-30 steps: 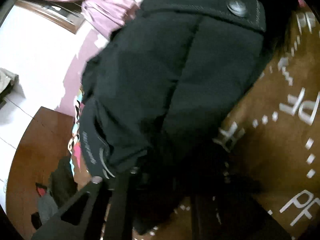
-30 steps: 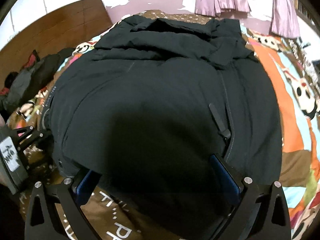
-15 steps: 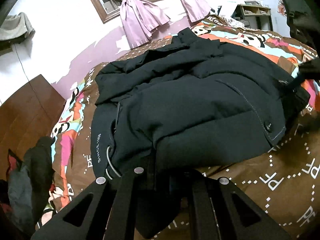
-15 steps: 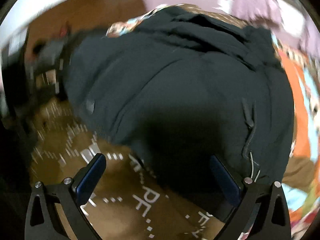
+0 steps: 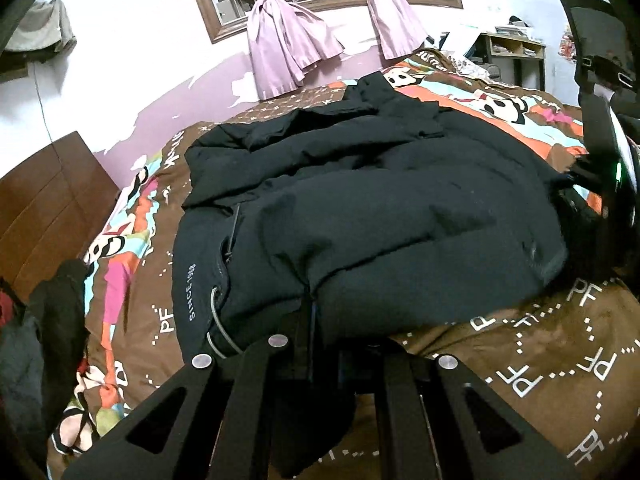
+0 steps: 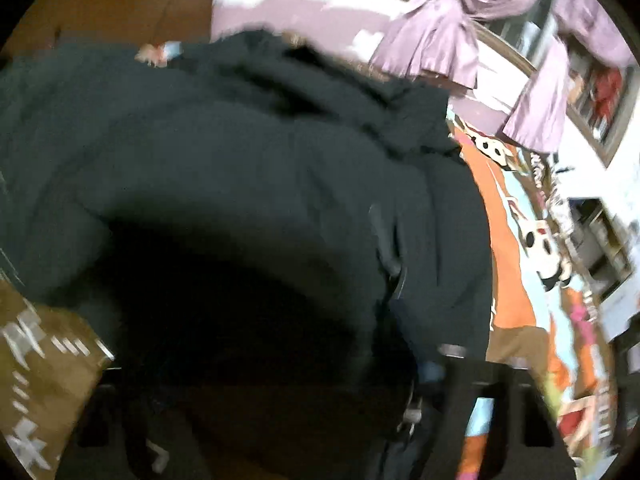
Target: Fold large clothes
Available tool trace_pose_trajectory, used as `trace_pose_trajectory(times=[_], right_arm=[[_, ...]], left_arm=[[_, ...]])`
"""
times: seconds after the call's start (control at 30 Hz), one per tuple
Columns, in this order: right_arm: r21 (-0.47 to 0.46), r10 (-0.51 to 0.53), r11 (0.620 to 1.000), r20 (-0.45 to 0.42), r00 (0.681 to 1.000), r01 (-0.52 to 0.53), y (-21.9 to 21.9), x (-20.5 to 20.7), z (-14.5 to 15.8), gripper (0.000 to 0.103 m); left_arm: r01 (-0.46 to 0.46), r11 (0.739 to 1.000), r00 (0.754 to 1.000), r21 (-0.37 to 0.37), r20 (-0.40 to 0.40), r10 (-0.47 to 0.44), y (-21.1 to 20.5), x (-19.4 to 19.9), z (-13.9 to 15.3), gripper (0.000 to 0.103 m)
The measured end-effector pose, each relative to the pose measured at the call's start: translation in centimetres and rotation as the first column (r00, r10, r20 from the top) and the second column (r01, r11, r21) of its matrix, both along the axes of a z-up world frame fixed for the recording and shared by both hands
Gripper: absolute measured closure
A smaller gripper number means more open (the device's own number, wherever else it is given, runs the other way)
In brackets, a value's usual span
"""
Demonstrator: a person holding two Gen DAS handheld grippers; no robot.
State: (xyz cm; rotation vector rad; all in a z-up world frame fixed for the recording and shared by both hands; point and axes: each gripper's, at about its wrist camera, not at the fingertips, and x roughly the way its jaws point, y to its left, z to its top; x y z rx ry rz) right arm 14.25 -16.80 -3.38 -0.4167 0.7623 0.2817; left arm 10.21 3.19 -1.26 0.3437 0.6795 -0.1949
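A large black padded jacket (image 5: 360, 208) lies spread on a bed with a brown and cartoon-print cover (image 5: 540, 360). My left gripper (image 5: 324, 352) is shut on the jacket's near hem, with dark cloth bunched between the fingers. In the right wrist view the jacket (image 6: 224, 168) fills most of the blurred frame and its hem drapes over my right gripper (image 6: 280, 412), hiding the jaws. The right gripper's body also shows in the left wrist view (image 5: 608, 200) at the jacket's right edge.
A heap of dark clothes (image 5: 44, 340) lies at the bed's left edge by a brown wooden headboard (image 5: 44, 208). Pink curtains (image 5: 296, 40) hang at the window behind. A desk and chair (image 5: 516, 52) stand at the far right.
The left camera has pulled back and levelled, so the whole jacket shows. The right gripper has moved in low under the jacket's hem, with strong motion blur.
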Motion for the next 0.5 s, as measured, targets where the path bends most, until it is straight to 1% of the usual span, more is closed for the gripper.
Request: trace_pose_trajectory(times=[0.03,0.07,0.1,0.17,0.2,0.27,0.3,0.33,0.37,0.43,0.5], right_arm=[[0.04,0.005,0.999,0.014,1.0,-0.005,-0.3,0.1,0.9,0.061],[0.079,0.006,0.997,0.038,0.999,-0.009,-0.5,0.1,2.0,0.066],[0.109,0.007,0.994,0.053,0.999,-0.012,-0.5,0.3,2.8,0.068],[0.196,0.006,0.981,0.068,0.998,-0.019,-0.8,0.7,4.6,0.078],[0.236,0.005,0.972,0.079,0.997,-0.024,-0.9,0.9,5.7,0.079],[0.276,0.011,0.96,0.115,0.993,-0.042,-0.4,0.7,7.7,0.085],[0.291,0.013,0.955,0.127,0.992,-0.049,-0.2,0.8,8.8,0.086],[0.312,0.013,0.949,0.132,0.991,-0.054,0.0,1.2,9.6,0.086],[0.347,0.009,0.936,0.132,0.991,-0.055,0.2,1.9,10.7,0.087],[0.39,0.0,0.919,0.131,0.991,-0.051,0.5,3.1,12.4,0.087],[0.405,-0.003,0.913,0.136,0.991,-0.053,0.9,3.6,13.6,0.088]], left_arm=[[0.002,1.0,1.0,0.004,-0.002,-0.002,0.0,-0.2,0.0,0.097],[0.004,1.0,1.0,0.01,-0.003,-0.004,-0.1,-0.2,-0.3,0.097],[0.006,1.0,1.0,0.016,-0.007,-0.005,0.0,-0.2,-0.5,0.097],[0.003,1.0,1.0,0.015,-0.009,-0.003,0.1,-0.2,-0.7,0.097],[0.0,1.0,1.0,0.012,-0.005,0.0,0.2,-0.2,-0.6,0.097],[-0.002,1.0,1.0,-0.002,0.002,0.002,0.4,-0.2,-0.4,0.096],[-0.001,1.0,1.0,-0.017,0.0,0.001,0.6,-0.2,-0.4,0.095],[0.002,0.999,1.0,-0.048,-0.008,-0.002,0.9,-0.3,-0.3,0.093],[0.005,0.996,1.0,-0.094,-0.018,-0.007,1.3,-0.4,-0.1,0.09],[0.016,0.983,0.999,-0.182,-0.031,-0.022,2.1,-0.7,0.2,0.088],[0.02,0.976,0.999,-0.217,-0.026,-0.026,2.3,-1.0,0.6,0.082]])
